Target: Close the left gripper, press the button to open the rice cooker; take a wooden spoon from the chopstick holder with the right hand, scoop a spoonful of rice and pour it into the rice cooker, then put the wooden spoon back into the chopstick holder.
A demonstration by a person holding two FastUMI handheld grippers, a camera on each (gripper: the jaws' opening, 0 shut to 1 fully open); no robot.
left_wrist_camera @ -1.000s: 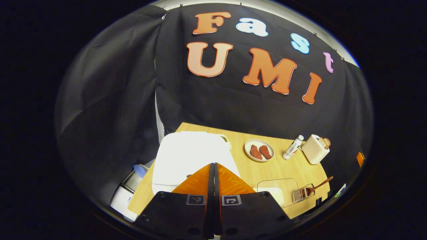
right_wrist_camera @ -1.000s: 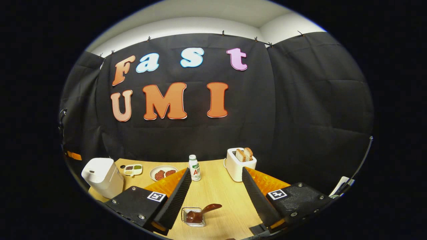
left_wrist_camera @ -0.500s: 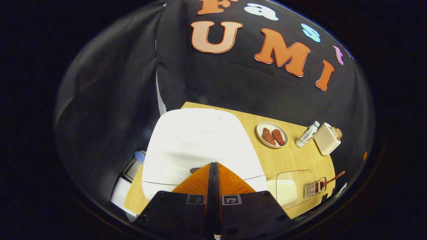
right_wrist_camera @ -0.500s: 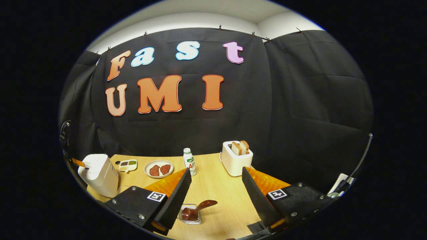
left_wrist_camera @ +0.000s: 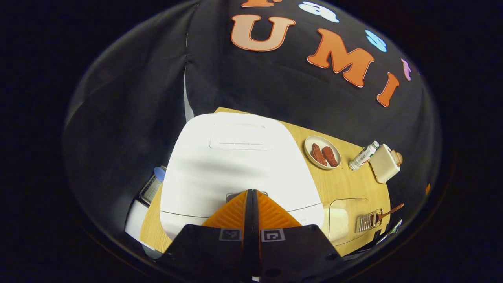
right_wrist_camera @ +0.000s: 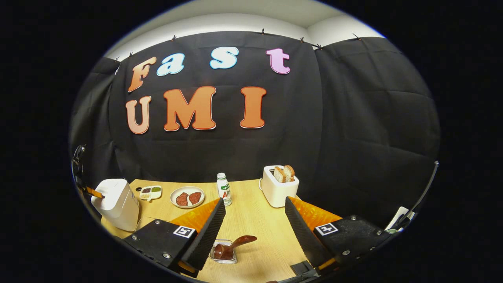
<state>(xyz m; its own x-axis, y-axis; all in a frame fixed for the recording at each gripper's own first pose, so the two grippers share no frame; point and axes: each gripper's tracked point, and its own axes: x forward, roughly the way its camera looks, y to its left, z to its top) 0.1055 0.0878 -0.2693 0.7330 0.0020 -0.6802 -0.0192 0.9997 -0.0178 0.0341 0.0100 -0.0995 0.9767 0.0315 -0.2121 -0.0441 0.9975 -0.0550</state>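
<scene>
Rice cooker: stood at the left end of the table, lid down; grew larger in the left gripper view across the last second, so approached from above.
Button: lay at the front edge of the lid, partly hidden behind the fingertips; contact not certain.
Left gripper: jaws together, tips meeting in one seam, aimed down at the button; judged to be at or just before the press, lid not yet released.
Right gripper: jaws apart, nothing between them; hung above the table's near edge, little moved from half a second before.
Chopstick holder: small clear-sided rack, stood below and between the open jaws, nearer the left finger.
Wooden spoon: rested in the holder, bowl inside, handle slanting up and out to the right; untouched, so spoon step not begun.
Clear container: sat between cooker and holder, pale contents at its left side, probably the rice.
Plate: carried two reddish-brown pieces.
Toaster: held two slices upright in its slots.
Bottle: stood upright, capped, between plate and toaster.
Divided dish: lay just beside the cooker, dark and green fillings in separate compartments.
</scene>
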